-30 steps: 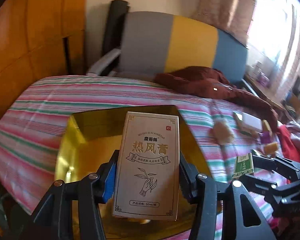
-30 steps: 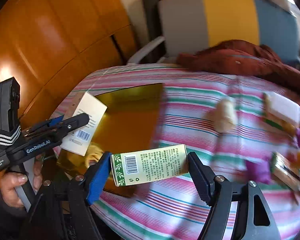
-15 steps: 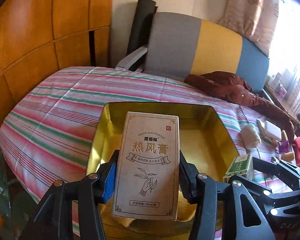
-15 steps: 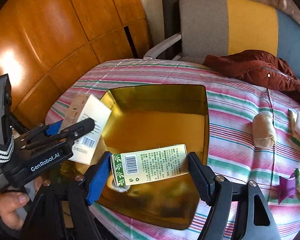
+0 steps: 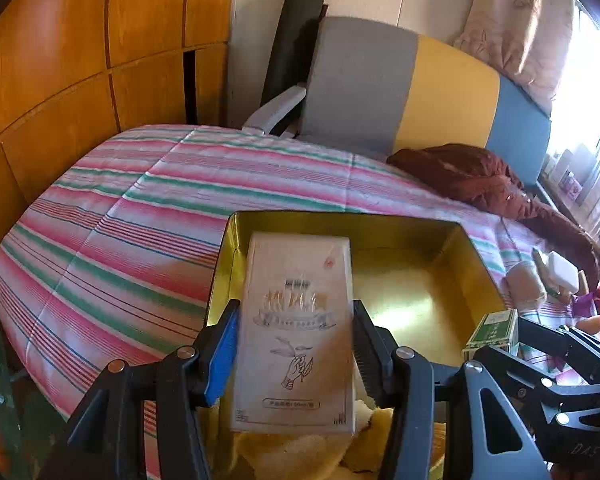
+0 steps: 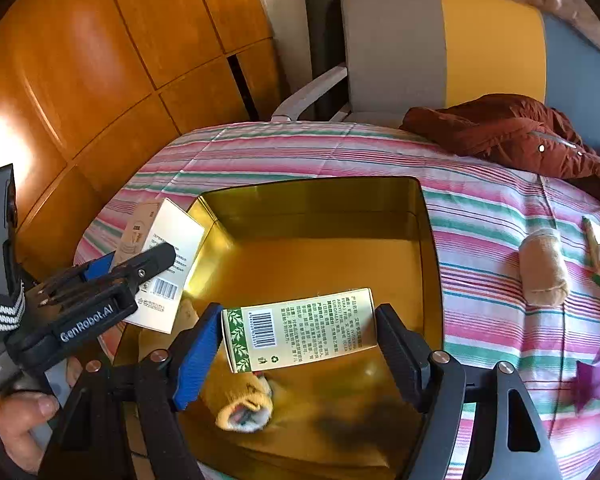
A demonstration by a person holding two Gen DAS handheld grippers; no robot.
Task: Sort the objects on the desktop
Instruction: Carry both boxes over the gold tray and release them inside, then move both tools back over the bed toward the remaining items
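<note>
Gold tin (image 6: 430,240) sat on the striped bed (image 5: 140,208); the left tool (image 5: 294,354) gripped a beige box (image 5: 296,336) upright over its near-left corner, while the right tool (image 6: 300,340) clamped a green box (image 6: 300,330) crosswise above the sock (image 6: 242,406) inside

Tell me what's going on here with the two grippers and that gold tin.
A person is sorting items into a gold tin on a striped cloth. The left gripper clamps a beige carton upright over the tin's near left corner. The right gripper holds a green-and-cream box sideways above the tin's floor. A yellow sock already lies inside. A rolled tan sock and other small things wait on the cloth.
</note>
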